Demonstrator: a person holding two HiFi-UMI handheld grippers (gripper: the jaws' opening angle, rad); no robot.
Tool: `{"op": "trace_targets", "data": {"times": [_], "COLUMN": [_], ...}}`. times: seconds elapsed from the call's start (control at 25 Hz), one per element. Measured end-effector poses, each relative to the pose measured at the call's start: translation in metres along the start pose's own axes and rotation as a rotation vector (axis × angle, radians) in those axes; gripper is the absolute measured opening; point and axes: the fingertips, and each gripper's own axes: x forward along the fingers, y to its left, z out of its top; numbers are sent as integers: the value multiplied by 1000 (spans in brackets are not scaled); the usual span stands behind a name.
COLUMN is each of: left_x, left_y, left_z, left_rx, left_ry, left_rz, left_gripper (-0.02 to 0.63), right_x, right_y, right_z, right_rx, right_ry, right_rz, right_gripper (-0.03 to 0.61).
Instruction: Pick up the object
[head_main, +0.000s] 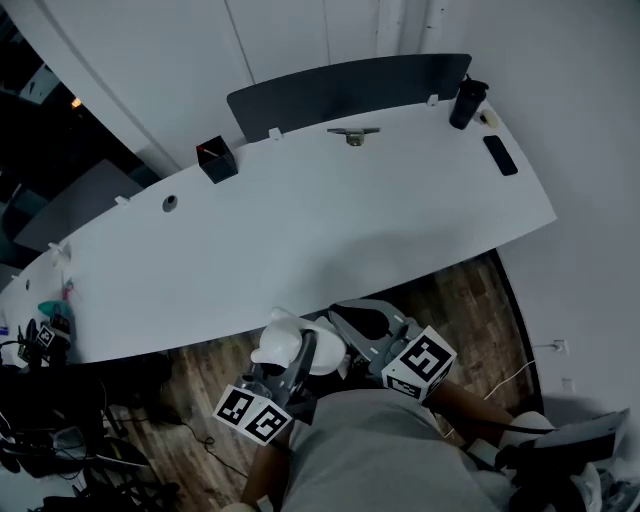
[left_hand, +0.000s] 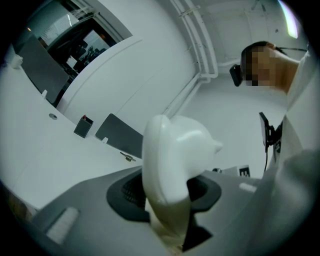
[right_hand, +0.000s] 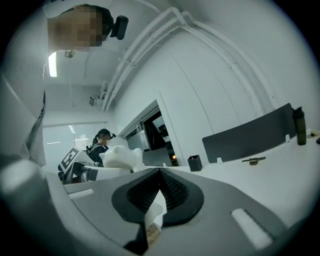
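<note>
Object (left_hand: 175, 160) — white — clamped between jaws of left gripper (left_hand: 167, 200); right gripper (right_hand: 160, 192) clenched shut.

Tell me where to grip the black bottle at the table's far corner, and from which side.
The black bottle stands upright and slim, dark divider just behind: probably grip its mid-body, jaws level, from the table's near side.

The head view looked steeply down from above the person onto the white desk (head_main: 330, 220), with the left tool (head_main: 292, 350) and right tool (head_main: 343, 316) close below. Each tool view rode low behind its own jaws, facing level across the desk; all three shared the dark panel (head_main: 345, 95) at its far edge.
</note>
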Motion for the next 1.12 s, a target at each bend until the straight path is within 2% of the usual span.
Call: {"op": "trace_targets", "data": {"times": [0.16, 0.32, 0.68, 1.12], "left_x": [-6, -10, -14, -19], "left_y": [-6, -14, -1, -3], "left_z": [-10, -4, 29, 26], "left_rx": [6, 34, 70, 50], "left_ry": [27, 24, 20, 26], "left_rz": [20, 28, -5, -66], "left_gripper": [161, 161, 161, 161], "right_x": [-10, -13, 14, 12], "right_y": [3, 7, 8, 17], "right_z": [-5, -4, 19, 18], "right_rx": [31, 40, 20, 13], "right_ry": [0, 12, 4, -1], "right_rz": [4, 14, -29, -80], "right_gripper": [2, 2, 2, 2]}}
